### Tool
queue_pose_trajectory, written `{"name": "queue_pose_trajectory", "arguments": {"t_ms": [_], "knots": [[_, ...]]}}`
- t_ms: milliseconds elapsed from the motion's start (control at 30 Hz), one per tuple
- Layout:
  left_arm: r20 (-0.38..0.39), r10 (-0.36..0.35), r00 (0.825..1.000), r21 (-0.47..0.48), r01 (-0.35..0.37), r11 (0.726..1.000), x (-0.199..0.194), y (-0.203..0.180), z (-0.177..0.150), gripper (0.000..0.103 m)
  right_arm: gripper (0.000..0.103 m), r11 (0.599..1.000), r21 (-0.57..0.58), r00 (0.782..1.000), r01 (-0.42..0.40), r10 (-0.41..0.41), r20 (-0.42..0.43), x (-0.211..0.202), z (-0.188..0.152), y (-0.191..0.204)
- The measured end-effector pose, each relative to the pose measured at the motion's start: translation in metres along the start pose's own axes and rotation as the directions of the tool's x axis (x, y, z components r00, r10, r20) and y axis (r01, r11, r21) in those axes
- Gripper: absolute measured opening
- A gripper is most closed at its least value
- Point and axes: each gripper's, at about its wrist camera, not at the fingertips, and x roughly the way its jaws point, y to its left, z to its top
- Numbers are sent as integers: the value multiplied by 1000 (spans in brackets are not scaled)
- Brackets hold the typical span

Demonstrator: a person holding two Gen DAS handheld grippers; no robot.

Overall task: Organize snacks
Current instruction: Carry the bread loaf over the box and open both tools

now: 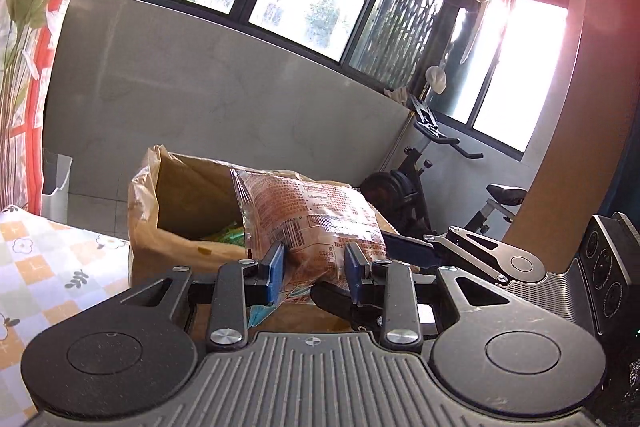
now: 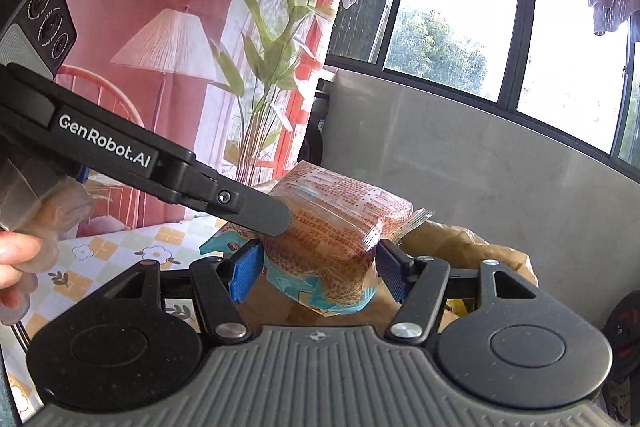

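A clear snack bag [image 1: 312, 215] with orange print and a teal lower edge hangs in the air, held from both sides. My left gripper [image 1: 314, 265] is shut on its lower end, blue pads pressing in. One of the right gripper's pads [image 1: 404, 249] reaches it from the right. In the right wrist view my right gripper [image 2: 318, 271] is shut across the same snack bag [image 2: 336, 227], and one of the left gripper's fingers [image 2: 260, 209] lies on it from the left. Just behind and below stands an open brown paper-lined box [image 1: 176, 195] with green packets inside.
A flower-checked tablecloth [image 1: 48, 267] covers the table at the left. An exercise bike [image 1: 424, 183] stands right of the box, below the windows. A lamp [image 2: 168, 43], a tall plant [image 2: 272, 39] and a red chair stand beyond the table. A person's hand [image 2: 16, 259] holds the left gripper.
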Motion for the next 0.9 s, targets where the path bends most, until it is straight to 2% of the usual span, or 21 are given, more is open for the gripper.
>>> {"name": "queue_pose_trajectory", "arguments": {"t_ms": [100, 400, 500, 567, 600, 633, 700, 800, 867, 900], "knots": [[-9, -1, 1000, -14, 1, 1000, 18, 9, 20, 33, 65, 1000, -8, 1000, 2, -2, -8, 22, 14, -13], [-46, 46, 998, -74, -50, 996, 66, 45, 45, 33, 64, 1000, -2, 997, -19, 19, -75, 94, 29, -44], [-58, 91, 994, -59, -95, 994, 70, 52, 46, 33, 65, 1000, 8, 992, -24, 25, -121, 113, 26, -49], [-56, 128, 990, -25, -129, 991, 68, 51, 47, 35, 65, 1000, -1, 987, 9, -9, -159, 120, 23, -51], [-50, 147, 988, 0, -147, 989, 63, 49, 48, 41, 67, 1000, -3, 986, 22, -22, -162, 119, 22, -52], [-44, 170, 984, 15, -170, 985, 59, 46, 49, 51, 70, 1000, 2, 987, 29, -28, -158, 115, 21, -54], [-33, 226, 974, 33, -225, 974, 53, 42, 53, 60, 82, 999, 38, 990, 34, -28, -140, 106, 20, -61], [-27, 281, 959, 66, -279, 958, 47, 31, 58, 61, 88, 993, 114, 990, 36, -20, -137, 94, 21, -69], [-10, 299, 954, 76, -297, 952, 39, 23, 61, 67, 90, 988, 139, 990, 62, -43, -134, 84, 24, -71], [0, 306, 952, 78, -305, 949, 35, 19, 61, 75, 93, 986, 146, 990, 80, -61, -128, 77, 26, -71]]}}
